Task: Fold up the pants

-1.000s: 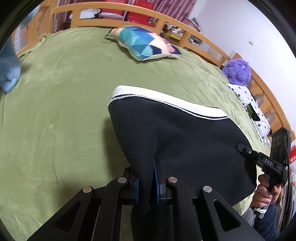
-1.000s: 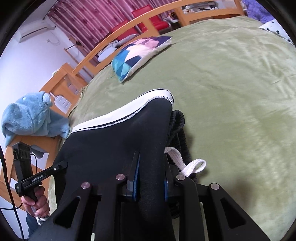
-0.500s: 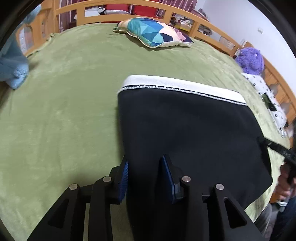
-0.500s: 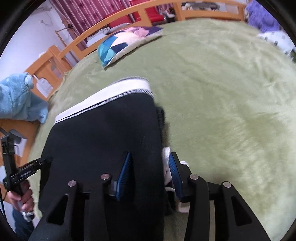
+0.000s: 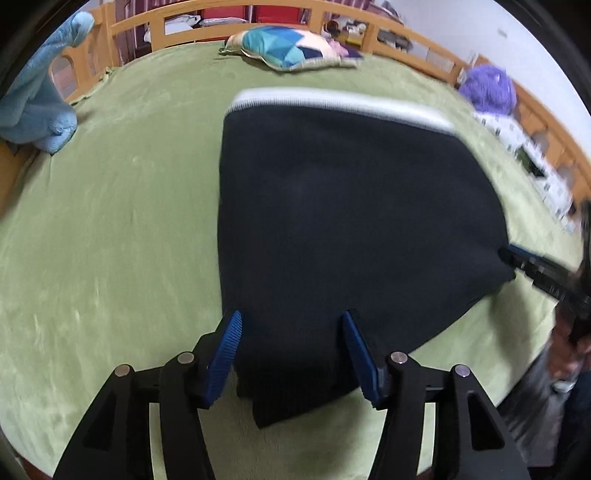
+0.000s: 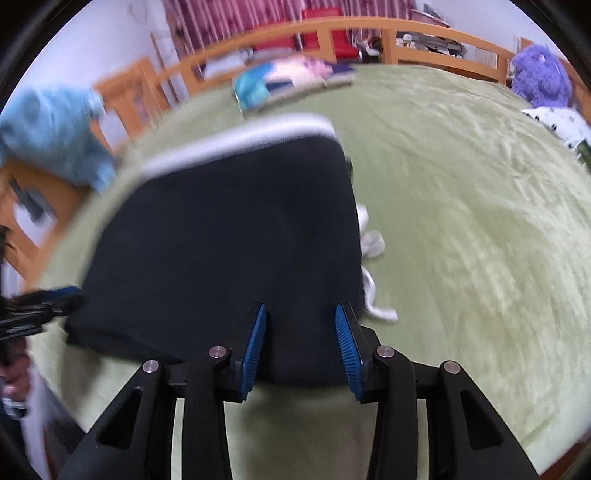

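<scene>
Black pants [image 5: 343,221] with a white waistband [image 5: 332,101] lie folded flat on the green bed; they also show in the right wrist view [image 6: 229,251]. My left gripper [image 5: 291,325] is open, its blue pads either side of the near left corner of the fabric. My right gripper [image 6: 300,317] is open over the near right corner. A white drawstring [image 6: 373,240] sticks out at the pants' right edge. Each gripper shows at the edge of the other's view, the right one [image 5: 532,266] and the left one [image 6: 40,306].
A green blanket [image 5: 110,221] covers the bed. A patterned pillow [image 5: 291,50] lies at the far side by the wooden rail [image 5: 406,35]. A blue plush [image 5: 33,107] sits at the left, a purple plush [image 5: 487,88] and spotted cloth [image 6: 557,122] at the right.
Both grippers have opened and let go of the pants. The pants have dropped from a held-up fold to lying flat on the bed, and both grippers have drawn back slightly.
</scene>
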A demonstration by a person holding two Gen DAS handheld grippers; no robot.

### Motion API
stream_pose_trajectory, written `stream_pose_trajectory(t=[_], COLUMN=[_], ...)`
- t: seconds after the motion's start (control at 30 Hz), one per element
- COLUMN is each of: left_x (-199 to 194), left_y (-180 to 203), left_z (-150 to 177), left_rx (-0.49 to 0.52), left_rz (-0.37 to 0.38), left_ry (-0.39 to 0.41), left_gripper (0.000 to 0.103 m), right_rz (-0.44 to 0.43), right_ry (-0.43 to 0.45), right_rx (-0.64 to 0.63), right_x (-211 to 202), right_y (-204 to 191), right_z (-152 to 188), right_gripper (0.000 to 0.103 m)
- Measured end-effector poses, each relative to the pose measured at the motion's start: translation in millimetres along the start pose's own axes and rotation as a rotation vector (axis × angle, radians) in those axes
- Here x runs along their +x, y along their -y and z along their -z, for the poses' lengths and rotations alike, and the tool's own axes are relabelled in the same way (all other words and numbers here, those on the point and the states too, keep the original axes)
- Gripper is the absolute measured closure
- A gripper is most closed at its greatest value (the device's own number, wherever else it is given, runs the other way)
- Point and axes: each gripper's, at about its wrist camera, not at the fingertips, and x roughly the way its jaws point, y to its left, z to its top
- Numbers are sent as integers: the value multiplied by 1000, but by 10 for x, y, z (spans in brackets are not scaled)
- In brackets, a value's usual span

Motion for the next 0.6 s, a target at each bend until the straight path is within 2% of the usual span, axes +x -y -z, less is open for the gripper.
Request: stream_pose_trajectory(t=[0.07, 0.17, 0.33, 0.5, 0.6], left_x=[-25, -160, -252, -145, 30], left_y=[-5, -113, -226, -233, -228], left_z=[7, -129, -524, -957, -1150], left_rx=[-4, -35, -55, -72, -78], left_rz=[0, 66, 63, 110, 118], left_ry=[1, 0, 77, 140, 144], left_gripper=[47, 48, 47, 47, 47], right_rz=[8, -37, -46, -76, -91], right_ry=[-25, -18, 99, 143, 160], right_rx=[-5, 29, 24, 15, 6], right_x=[69, -77, -356, -162, 56], right_y=[7, 92, 157, 104, 18], right_z=[51, -47, -330, -824, -1035], right_gripper=[64, 64, 64, 64, 64])
